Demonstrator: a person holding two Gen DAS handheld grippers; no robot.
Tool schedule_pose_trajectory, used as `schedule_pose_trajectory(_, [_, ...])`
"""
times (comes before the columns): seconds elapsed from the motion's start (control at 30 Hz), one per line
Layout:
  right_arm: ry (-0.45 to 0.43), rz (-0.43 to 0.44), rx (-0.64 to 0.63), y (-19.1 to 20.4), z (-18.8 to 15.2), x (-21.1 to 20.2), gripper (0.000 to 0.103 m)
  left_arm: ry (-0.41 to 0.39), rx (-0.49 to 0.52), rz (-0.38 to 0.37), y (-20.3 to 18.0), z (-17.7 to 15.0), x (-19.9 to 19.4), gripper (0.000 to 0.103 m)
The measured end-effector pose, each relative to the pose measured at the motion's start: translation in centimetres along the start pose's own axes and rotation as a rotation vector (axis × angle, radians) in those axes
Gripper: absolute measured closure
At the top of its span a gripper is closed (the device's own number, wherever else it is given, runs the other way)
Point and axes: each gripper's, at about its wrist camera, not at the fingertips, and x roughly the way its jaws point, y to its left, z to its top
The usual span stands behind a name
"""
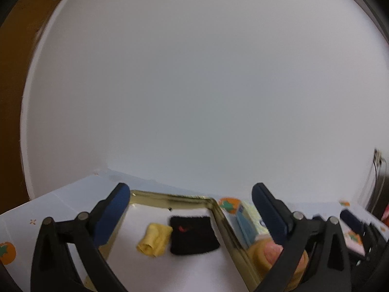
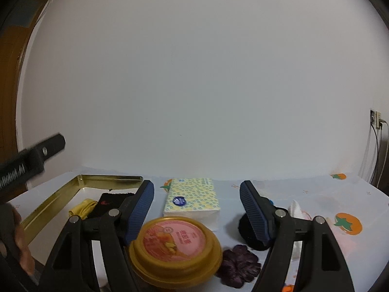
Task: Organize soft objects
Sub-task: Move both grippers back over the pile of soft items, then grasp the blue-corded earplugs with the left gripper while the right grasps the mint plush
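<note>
Left gripper: jaws spread wide, nothing held, above gold tray.
Right gripper: wide apart, nothing held, over yellow tub.
Soft items: yellow cloth touching black wristband, both in tray.
Beside: tissue pack, purple scrunchie.

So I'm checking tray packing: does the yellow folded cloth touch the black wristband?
Touching: the left wrist view shows yellow folded cloth abutting black wristband, no gap.

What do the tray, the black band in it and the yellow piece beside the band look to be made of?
Tray: probably metal, its gold walls shiny and mirror-like. Black band: likely knitted terry, matte and fuzzy, with a small red mark. Yellow piece: soft cloth, rolled and creased; the weave is too blurred to tell.
</note>
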Motion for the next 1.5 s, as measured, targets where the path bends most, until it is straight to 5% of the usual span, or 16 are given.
schedule_pose_trajectory(0.6, [0.077, -0.051, -0.025, -7.1, -1.0, -3.0, 0.028, 0.148, 0.226, -0.145, -6.9, -3.5, -0.4, 0.000])
schedule_pose_trajectory(1.13, [0.144, -0.168, 0.030, -19.7, -1.8, -6.6, 0.028, 0.253, 0.262, -0.274, -13.8, -5.5, -2.9, 0.000])
schedule_pose_trajectory(1.3, [0.228, -0.098, 0.024, -21.5, -2.4, -6.8, 0.032, 0.329, 0.303, -0.381, -16.8, -6.4, -3.7, 0.000])
schedule_pose_trajectory(1.5, [0.473, 0.100, -0.051, -19.6, -4.0, -4.1, 0.057, 0.474, 0.491, -0.437, -21.6, -8.8, -2.7, 0.007])
